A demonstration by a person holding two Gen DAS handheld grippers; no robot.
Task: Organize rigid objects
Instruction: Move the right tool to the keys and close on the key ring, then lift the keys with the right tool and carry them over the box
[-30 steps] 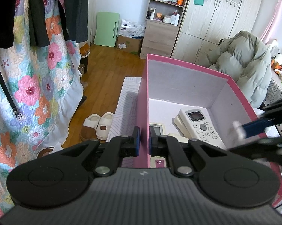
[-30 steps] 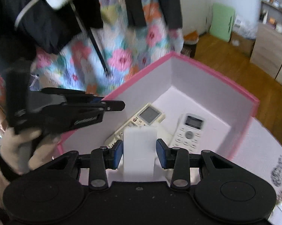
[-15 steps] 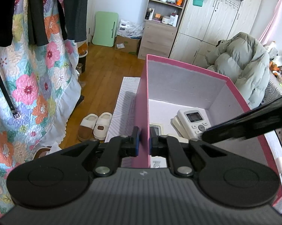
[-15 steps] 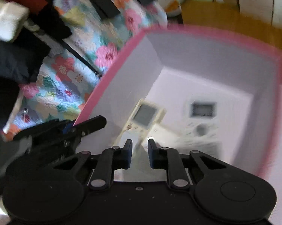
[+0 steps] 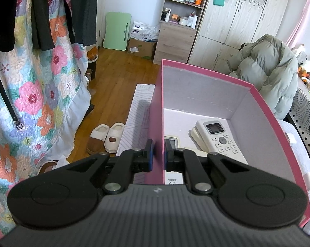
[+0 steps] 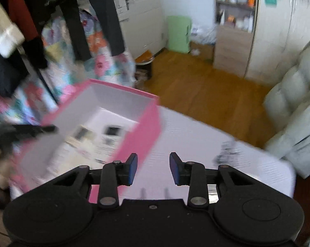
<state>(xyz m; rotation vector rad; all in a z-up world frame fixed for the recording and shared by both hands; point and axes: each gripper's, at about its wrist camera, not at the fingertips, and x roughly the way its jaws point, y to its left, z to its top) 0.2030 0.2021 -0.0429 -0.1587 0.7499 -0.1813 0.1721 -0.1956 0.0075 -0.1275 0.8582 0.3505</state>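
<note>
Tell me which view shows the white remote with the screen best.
The left wrist view: the white remote lies sharp inside the pink box, its screen and buttons readable. The right wrist view shows it only as a motion-blurred pale shape in the box.

We see our left gripper and right gripper: black, with 2 round bumps, silver screws and blue pads.

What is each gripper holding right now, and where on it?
Left gripper pinches the pink box by its left wall; right gripper is open, holding nothing.
</note>
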